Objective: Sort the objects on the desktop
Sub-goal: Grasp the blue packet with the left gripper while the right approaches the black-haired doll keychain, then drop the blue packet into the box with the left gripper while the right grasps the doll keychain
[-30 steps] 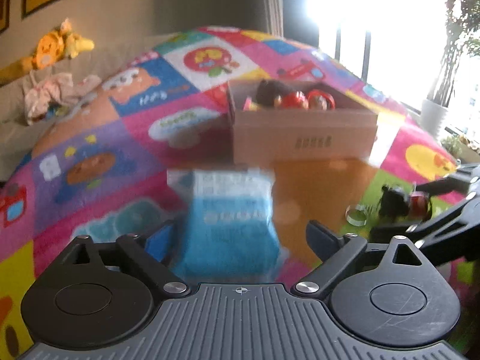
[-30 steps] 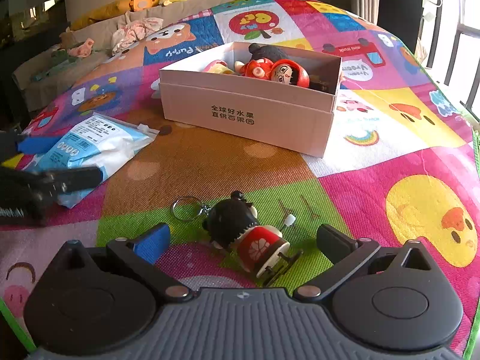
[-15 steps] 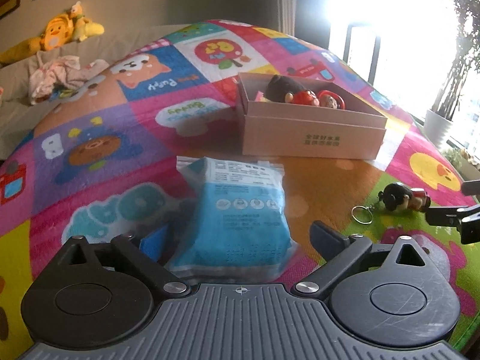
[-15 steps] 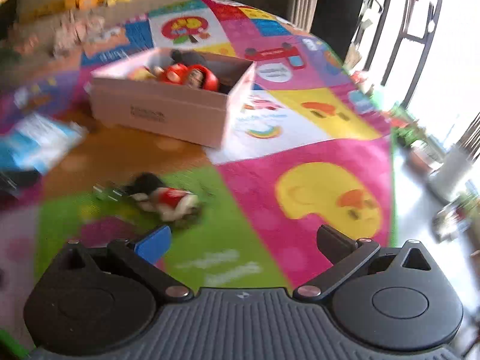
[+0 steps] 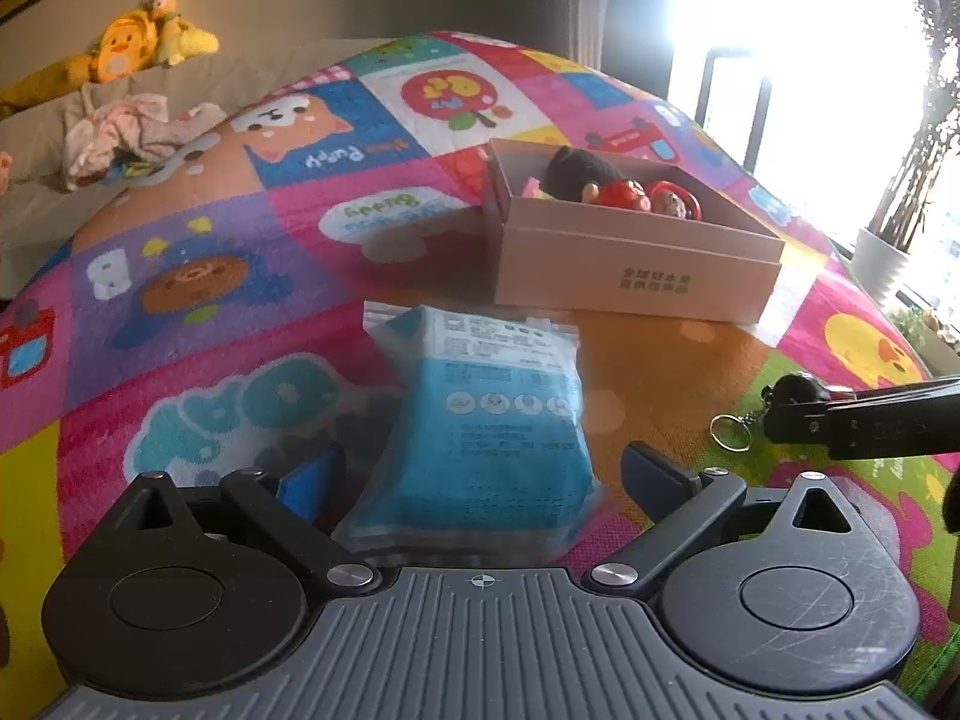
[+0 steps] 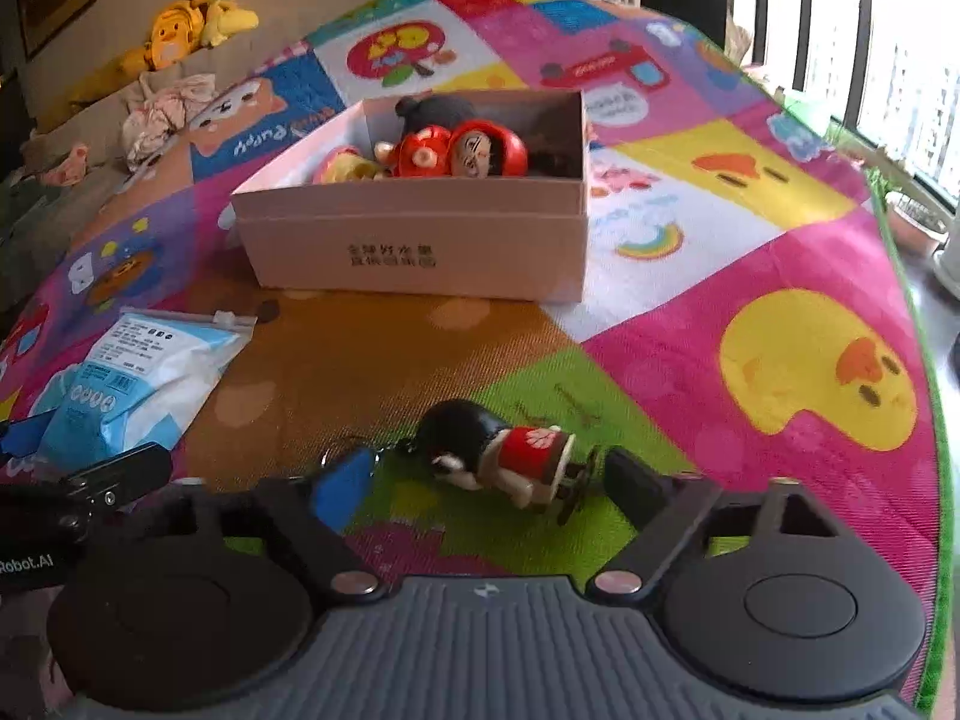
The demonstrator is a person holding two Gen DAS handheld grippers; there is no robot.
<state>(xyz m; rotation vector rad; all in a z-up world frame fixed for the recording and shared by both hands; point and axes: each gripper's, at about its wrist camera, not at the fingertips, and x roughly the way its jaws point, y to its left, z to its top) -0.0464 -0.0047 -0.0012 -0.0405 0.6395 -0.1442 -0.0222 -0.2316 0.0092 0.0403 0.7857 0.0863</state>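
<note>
A blue and white plastic pouch [image 5: 486, 426] lies flat on the play mat between the fingers of my open left gripper [image 5: 480, 474]; it also shows in the right wrist view [image 6: 132, 384]. A doll keychain [image 6: 498, 456] with a black head, red body and metal ring lies between the fingers of my open right gripper [image 6: 486, 480]. In the left wrist view only its head [image 5: 792, 387] and ring show behind the right gripper's finger. A pale cardboard box [image 6: 420, 246] holding several toys stands behind both.
The colourful play mat [image 6: 780, 312] covers the surface. A sofa with a yellow plush toy [image 5: 138, 42] and crumpled cloth [image 5: 120, 132] is at the far left. A white plant pot [image 5: 879, 264] stands by the bright window on the right.
My right gripper swung right, away from the doll keychain, then came back so the doll lies between its fingers. The left gripper moved a little about the pouch, which stays between its fingers.
</note>
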